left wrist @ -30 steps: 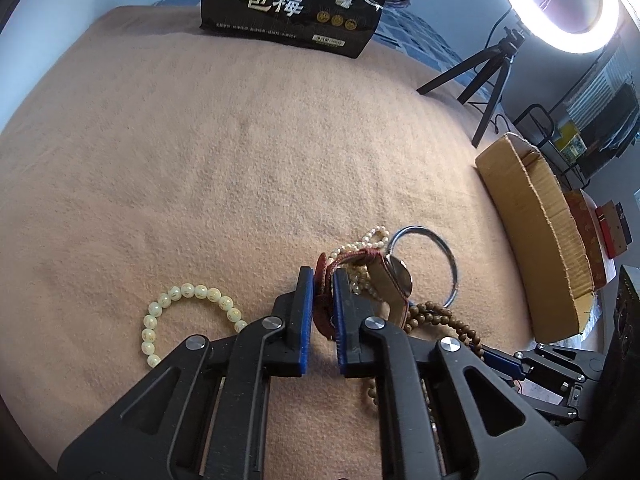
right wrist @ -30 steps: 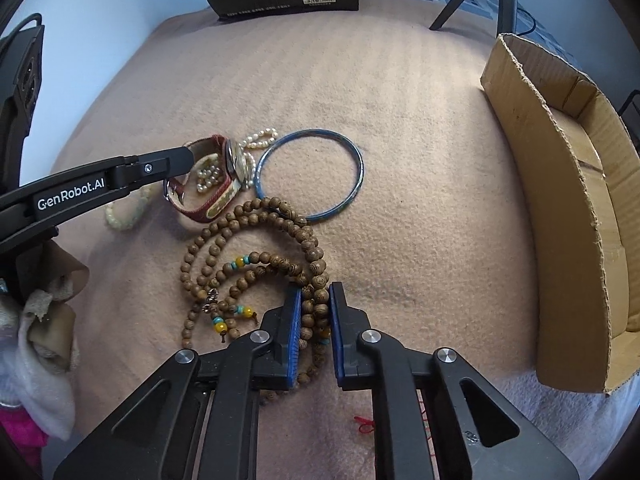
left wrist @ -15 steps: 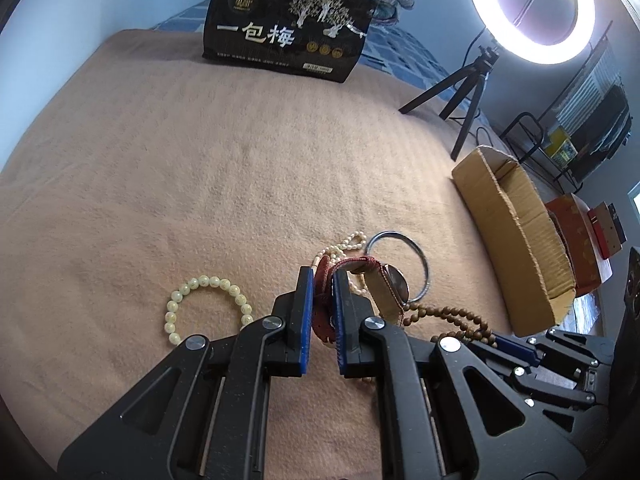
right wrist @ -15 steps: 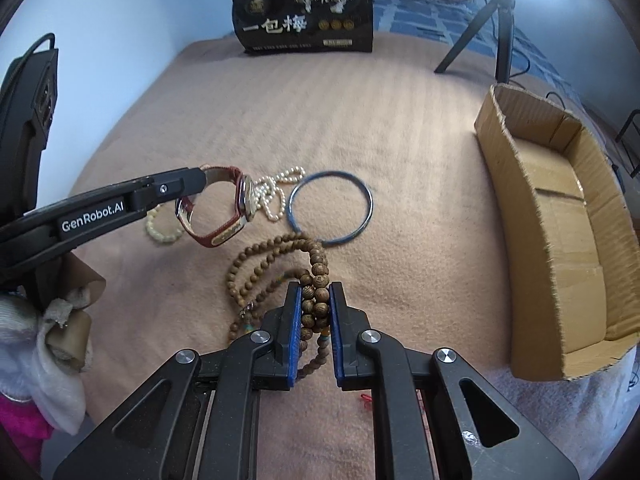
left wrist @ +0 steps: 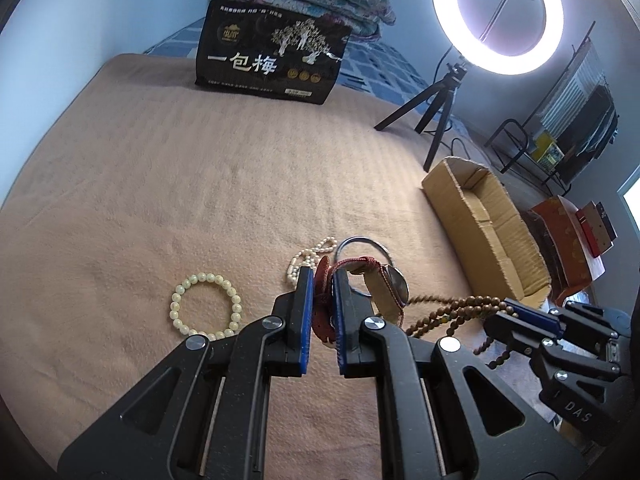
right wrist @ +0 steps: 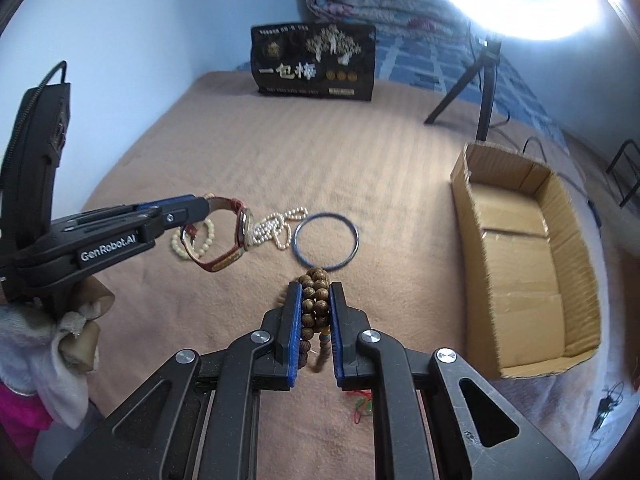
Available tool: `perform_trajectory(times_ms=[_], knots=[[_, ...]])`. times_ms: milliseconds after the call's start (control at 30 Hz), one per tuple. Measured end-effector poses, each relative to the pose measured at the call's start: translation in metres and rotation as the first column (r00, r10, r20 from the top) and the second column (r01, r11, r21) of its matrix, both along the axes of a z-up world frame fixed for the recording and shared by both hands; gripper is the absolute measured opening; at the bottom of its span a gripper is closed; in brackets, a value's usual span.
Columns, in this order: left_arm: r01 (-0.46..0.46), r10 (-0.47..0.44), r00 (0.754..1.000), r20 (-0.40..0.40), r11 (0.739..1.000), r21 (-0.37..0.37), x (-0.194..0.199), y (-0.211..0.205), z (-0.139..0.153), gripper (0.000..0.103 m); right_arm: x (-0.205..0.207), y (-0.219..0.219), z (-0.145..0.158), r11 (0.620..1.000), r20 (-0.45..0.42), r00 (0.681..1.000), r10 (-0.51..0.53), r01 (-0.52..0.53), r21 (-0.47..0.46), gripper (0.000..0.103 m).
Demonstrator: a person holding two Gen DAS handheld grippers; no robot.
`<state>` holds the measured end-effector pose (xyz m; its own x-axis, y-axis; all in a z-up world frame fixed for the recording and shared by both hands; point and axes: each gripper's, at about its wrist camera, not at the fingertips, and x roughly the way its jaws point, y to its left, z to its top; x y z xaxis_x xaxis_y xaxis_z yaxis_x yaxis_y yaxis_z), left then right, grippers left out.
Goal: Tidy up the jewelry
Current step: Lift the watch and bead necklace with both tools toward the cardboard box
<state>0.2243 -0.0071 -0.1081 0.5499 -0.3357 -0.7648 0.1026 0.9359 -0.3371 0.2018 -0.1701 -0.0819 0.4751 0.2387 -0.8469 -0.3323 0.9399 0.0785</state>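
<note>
Soft tan blanket (left wrist: 200, 184) covers the bed in our left view, with a black bag (left wrist: 272, 66) with white writing at the far end and a bright ring light (left wrist: 498, 16) on a tripod beside it. Our left gripper (left wrist: 320, 300) has its fingers close together, pinching the red strap of a watch (left wrist: 384, 284) and holding it up off the blanket. Near it on the left lies a pale bead bracelet (left wrist: 206, 306). Behind the watch we see a white pearl string (left wrist: 312, 252) and a blue bangle (left wrist: 362, 248). On the right sits an open cardboard box (left wrist: 488, 232).

Now our right view. Our right gripper (right wrist: 315, 312) has its fingers squeezed onto a bunch of brown wooden beads (right wrist: 314, 300), lifted above the blanket (right wrist: 320, 152). We see the left gripper (right wrist: 192, 208) from the side, holding the watch (right wrist: 224, 236) in the air. The bangle (right wrist: 326, 242) lies flat just past the beads, with the pearl string (right wrist: 276, 228) beside it. The box (right wrist: 528, 264) sits off to the right.
</note>
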Motion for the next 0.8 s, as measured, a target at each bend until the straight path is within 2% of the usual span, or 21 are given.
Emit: perform_trajectory(times_ms=[433, 800], knots=[[0.048, -0.046, 0.998, 0.049, 0.998, -0.041, -0.009, -0.023, 0.025, 0.008, -0.006, -0.025, 0.049, 1.0, 0.108, 0.994, -0.018, 0.019, -0.007, 0.011], [0.092, -0.087, 0.993, 0.077, 0.993, -0.076, 0.0, -0.056, 0.038, 0.008, -0.002, -0.082, 0.08, 0.993, 0.195, 0.975, -0.105, 0.112, -0.029, 0.011]])
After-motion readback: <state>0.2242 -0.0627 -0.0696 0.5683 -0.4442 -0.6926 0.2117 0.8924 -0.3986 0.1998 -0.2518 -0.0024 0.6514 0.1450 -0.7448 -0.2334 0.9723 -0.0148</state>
